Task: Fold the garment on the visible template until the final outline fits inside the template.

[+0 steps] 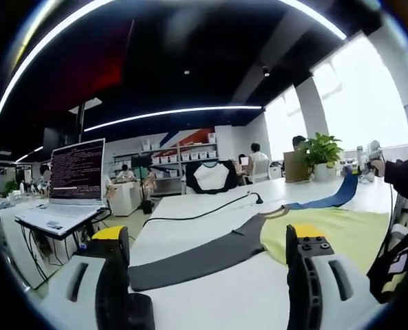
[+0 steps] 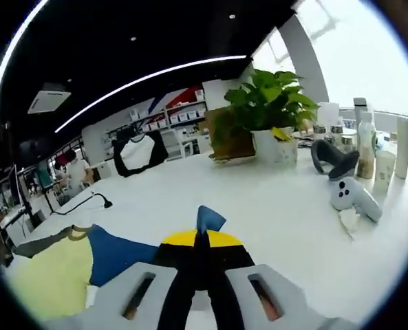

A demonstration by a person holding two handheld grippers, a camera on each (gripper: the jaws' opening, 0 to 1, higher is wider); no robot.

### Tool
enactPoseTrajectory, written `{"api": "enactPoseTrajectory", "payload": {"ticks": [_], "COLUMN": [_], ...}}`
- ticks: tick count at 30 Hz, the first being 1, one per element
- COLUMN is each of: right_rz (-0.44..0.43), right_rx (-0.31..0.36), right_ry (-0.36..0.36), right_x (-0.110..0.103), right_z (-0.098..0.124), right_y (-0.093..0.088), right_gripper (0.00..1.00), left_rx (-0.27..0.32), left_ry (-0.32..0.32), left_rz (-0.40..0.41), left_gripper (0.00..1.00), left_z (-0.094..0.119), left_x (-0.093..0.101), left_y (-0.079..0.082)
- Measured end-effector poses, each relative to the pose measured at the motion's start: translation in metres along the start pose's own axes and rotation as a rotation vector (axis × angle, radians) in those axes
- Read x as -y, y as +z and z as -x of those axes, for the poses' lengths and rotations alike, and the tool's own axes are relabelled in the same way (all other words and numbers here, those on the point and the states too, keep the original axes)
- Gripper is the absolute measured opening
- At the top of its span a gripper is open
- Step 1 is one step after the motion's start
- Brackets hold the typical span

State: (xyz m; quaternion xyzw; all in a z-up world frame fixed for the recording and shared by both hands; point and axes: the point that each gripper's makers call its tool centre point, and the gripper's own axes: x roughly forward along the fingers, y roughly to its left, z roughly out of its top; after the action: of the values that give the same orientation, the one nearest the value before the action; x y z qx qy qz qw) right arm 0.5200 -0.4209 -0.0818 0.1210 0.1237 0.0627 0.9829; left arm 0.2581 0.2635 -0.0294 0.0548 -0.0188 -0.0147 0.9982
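Nearest the lens in the right gripper view, the right gripper point(image 2: 202, 256) has its jaws pinched together on the blue sleeve point(image 2: 207, 221), a tip of cloth poking up at twelve o'clock above the yellow pads. In the left gripper view the left gripper point(image 1: 210, 258) stands with jaws wide apart and nothing between them; the grey sleeve point(image 1: 204, 256) lies flat on the white table point(image 1: 210, 299) in the gap beyond.

Garment point(image 1: 334, 230): yellow body, spread flat at three o'clock of the left gripper view, its blue sleeve stretched away toward a dark-sleeved arm point(image 1: 403, 175). No template outline can be made out under it.

Judgement: the sleeve-fold step is in hand. Next, the held blue sleeve wants carrying inward over the yellow body and laying flat; the grey sleeve awaits a grasp for the matching fold.

Also noted: potted plant point(image 2: 269, 113), white controller point(image 2: 355, 196), laptop point(image 1: 69, 185), black cable point(image 1: 204, 210).
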Motion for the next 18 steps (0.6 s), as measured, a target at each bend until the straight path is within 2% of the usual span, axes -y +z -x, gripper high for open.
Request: {"api": "enactPoseTrajectory", "payload": {"ticks": [1, 4, 6, 8, 10, 13, 16, 17, 18], "right_rz": [0.000, -0.015, -0.004, 0.005, -0.017, 0.022, 0.011, 0.028, 0.035], "right_rx": [0.003, 0.070, 0.068, 0.064, 0.076, 0.072, 0.070, 0.074, 0.074], "right_ry": [0.009, 0.106, 0.126, 0.171, 0.199, 0.233, 0.273, 0.320, 0.336], "right_x": [-0.005, -0.041, -0.054, -0.076, -0.095, -0.121, -0.139, -0.152, -0.156], "right_z": [0.001, 0.003, 0.001, 0.000, -0.001, -0.002, -0.002, -0.001, -0.001], "right_y": [0.004, 0.027, 0.033, 0.037, 0.044, 0.051, 0.057, 0.059, 0.059], "right_gripper": [0.00, 0.00, 0.00, 0.00, 0.00, 0.00, 0.00, 0.00, 0.00], "left_rx": [-0.001, -0.004, -0.021, -0.046, -0.035, -0.025, -0.026, -0.025, -0.023], "left_ry": [-0.002, 0.003, -0.002, -0.019, -0.003, 0.003, -0.021, -0.029, -0.034], "left_rz": [0.002, 0.005, 0.011, 0.035, 0.039, 0.043, 0.033, 0.028, 0.028], "left_gripper": [1.00, 1.00, 1.00, 1.00, 1.00, 1.00, 1.00, 1.00, 1.00], "left_z": [0.000, 0.000, -0.001, -0.003, -0.004, -0.005, -0.008, -0.010, -0.012], "left_x": [0.000, -0.001, 0.000, 0.003, 0.002, 0.003, 0.013, 0.016, 0.018], "left_y": [0.000, -0.001, -0.004, -0.010, -0.010, -0.010, -0.010, -0.010, -0.011]}}
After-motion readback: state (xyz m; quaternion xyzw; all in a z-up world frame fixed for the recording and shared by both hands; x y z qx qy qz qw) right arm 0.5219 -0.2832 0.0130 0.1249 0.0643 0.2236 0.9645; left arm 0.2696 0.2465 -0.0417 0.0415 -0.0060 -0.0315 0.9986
